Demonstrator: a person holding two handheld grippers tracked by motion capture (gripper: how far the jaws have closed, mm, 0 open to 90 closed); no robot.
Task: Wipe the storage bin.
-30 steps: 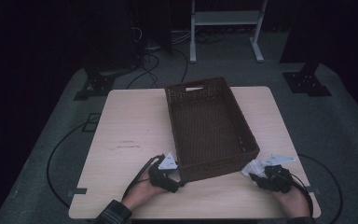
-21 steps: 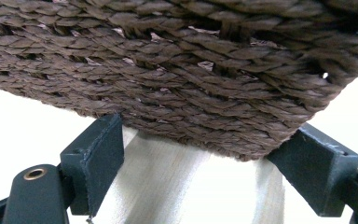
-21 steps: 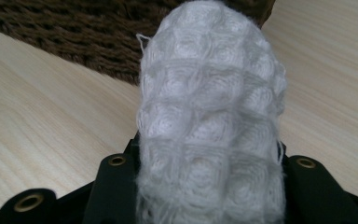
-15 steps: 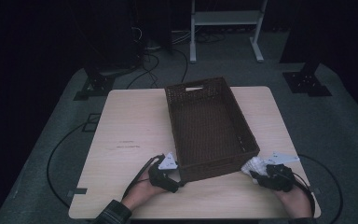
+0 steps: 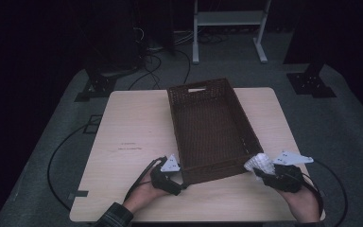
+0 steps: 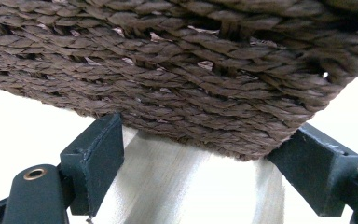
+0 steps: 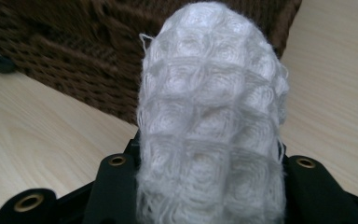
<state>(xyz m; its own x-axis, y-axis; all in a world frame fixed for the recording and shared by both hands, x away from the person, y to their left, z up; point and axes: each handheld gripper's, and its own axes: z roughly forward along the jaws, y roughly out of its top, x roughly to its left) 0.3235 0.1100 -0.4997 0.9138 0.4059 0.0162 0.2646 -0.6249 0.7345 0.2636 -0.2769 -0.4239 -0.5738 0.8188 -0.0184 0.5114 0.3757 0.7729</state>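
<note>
Leftmost, the left gripper [image 5: 176, 176] sits at the basket's [image 5: 196, 118] near left corner, jaws spread on either side of that corner with no grip on the weave. Centre table, the basket lies empty. Rightward, the right gripper [image 5: 264, 171] clamps a white cloth [image 7: 209, 116] just beside the near right corner. Likely next: lift the cloth over the rim and let go inside

I see a pale rectangular wooden surface [image 5: 137, 137] carrying a dark brown woven rectangular basket [image 5: 212, 127], set slightly askew
</note>
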